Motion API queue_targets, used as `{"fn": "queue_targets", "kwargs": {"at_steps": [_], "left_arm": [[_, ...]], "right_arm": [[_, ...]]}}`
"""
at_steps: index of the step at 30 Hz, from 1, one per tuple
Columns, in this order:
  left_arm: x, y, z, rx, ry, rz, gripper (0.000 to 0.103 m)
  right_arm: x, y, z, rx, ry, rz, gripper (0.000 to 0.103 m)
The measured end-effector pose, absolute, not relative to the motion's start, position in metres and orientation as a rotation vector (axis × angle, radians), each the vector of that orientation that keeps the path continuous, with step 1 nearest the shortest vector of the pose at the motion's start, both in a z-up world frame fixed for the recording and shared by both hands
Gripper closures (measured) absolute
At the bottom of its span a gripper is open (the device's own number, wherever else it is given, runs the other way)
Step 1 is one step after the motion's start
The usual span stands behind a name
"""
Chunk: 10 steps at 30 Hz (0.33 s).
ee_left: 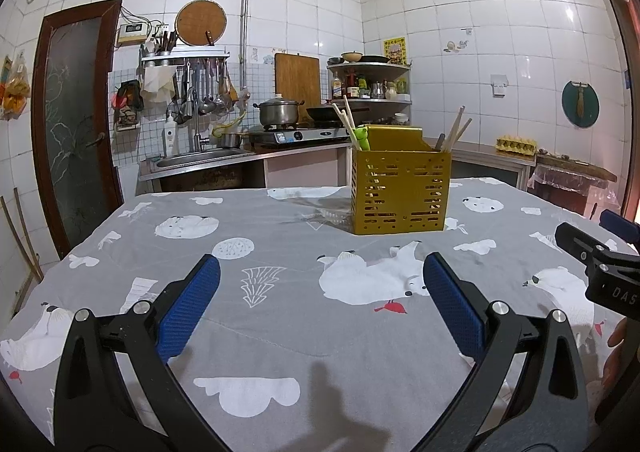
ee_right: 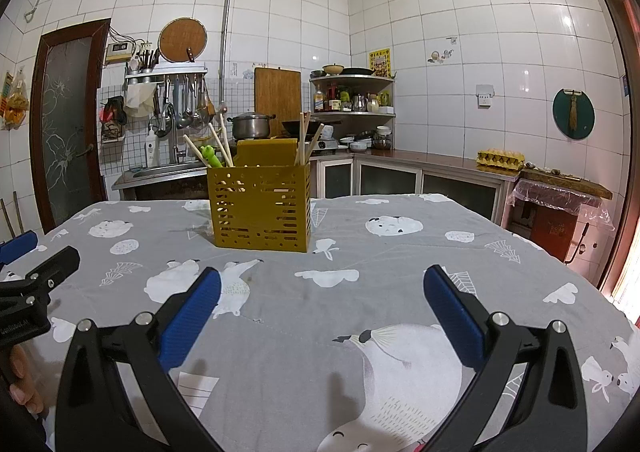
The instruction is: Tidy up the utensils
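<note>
Utensil holder (ee_left: 401, 188), yellow, upright mid-worktop (ee_left: 280, 332), holding chopsticks (ee_right: 305, 138); left hand-held gripper (ee_left: 321, 272) and right hand-held gripper (ee_right: 322, 284) both spread wide, holding nothing.

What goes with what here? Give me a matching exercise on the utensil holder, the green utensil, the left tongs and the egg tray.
Things:
1. utensil holder
2. green utensil
3. left tongs
4. egg tray

Descriptions:
A. on the far counter
B. open, holding nothing
C. yellow, standing on the tablecloth
D. sticking out of the holder's left side

Pairs: 1-C, 2-D, 3-B, 4-A
</note>
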<state>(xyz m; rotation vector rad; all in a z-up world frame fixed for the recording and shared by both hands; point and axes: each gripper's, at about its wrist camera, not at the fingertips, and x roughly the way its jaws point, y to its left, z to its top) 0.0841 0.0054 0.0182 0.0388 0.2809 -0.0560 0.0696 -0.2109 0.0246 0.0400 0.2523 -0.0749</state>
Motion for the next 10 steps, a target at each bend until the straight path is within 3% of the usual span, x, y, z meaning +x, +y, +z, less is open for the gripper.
{"fn": "queue_targets", "kwargs": {"at_steps": [10], "left_arm": [[0.0841,0.0069,0.0182,0.041,0.278,-0.054,0.005]], "right_arm": [[0.0700,-0.2119,0.0237,0.040,0.253,-0.075,0.004]]}}
